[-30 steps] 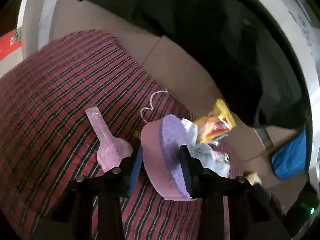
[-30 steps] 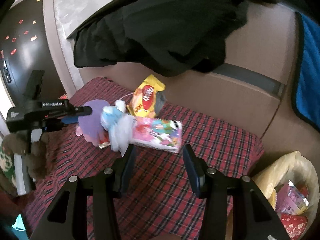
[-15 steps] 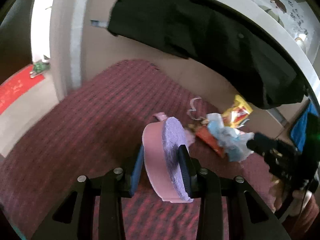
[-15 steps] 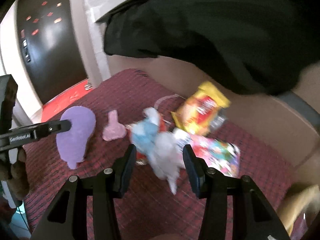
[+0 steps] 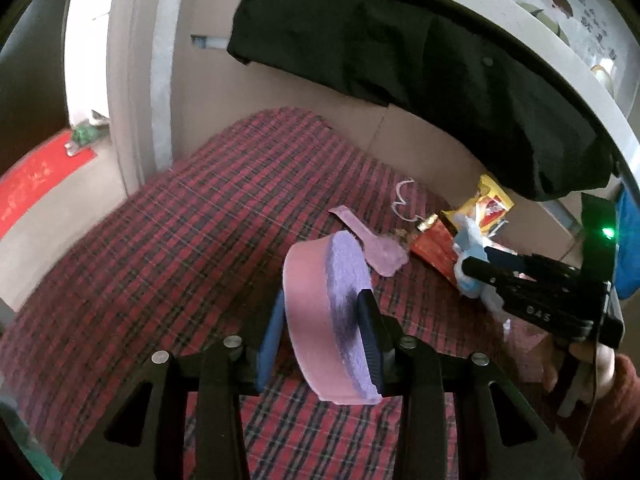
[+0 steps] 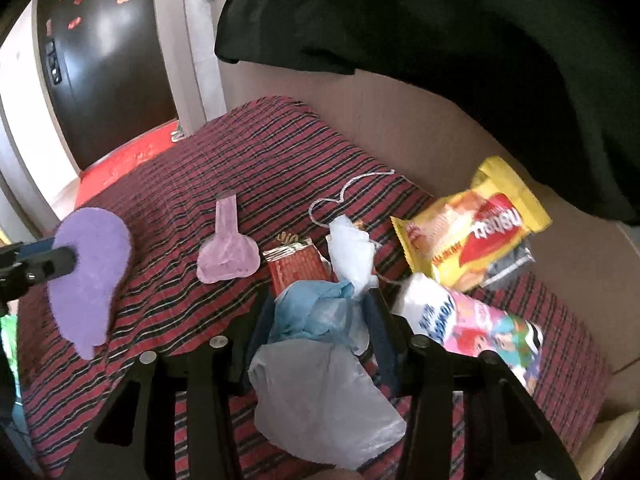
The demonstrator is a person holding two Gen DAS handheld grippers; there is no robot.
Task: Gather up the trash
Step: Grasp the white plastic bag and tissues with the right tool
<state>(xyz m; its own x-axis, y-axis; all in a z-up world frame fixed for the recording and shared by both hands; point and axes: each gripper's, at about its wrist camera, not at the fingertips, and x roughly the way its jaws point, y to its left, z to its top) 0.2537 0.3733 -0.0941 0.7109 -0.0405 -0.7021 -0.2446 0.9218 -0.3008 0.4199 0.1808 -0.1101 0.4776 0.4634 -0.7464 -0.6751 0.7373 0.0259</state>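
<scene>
The left gripper (image 5: 322, 320) has its fingers clamped across the thickness of a purple-and-pink foam piece (image 5: 328, 312), held above the red plaid cushion (image 5: 180, 240). The right gripper (image 6: 316, 320) pinches crumpled blue-and-white plastic bags (image 6: 320, 344). The pink deflated balloon (image 6: 226, 256) lies ahead-left of the right fingers, neck pointing away, nearer that gripper.

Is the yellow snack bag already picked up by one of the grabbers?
No, the yellow snack bag lies on the plaid blanket by the wall, while the right gripper has its jaws around crumpled plastic bags.
</scene>
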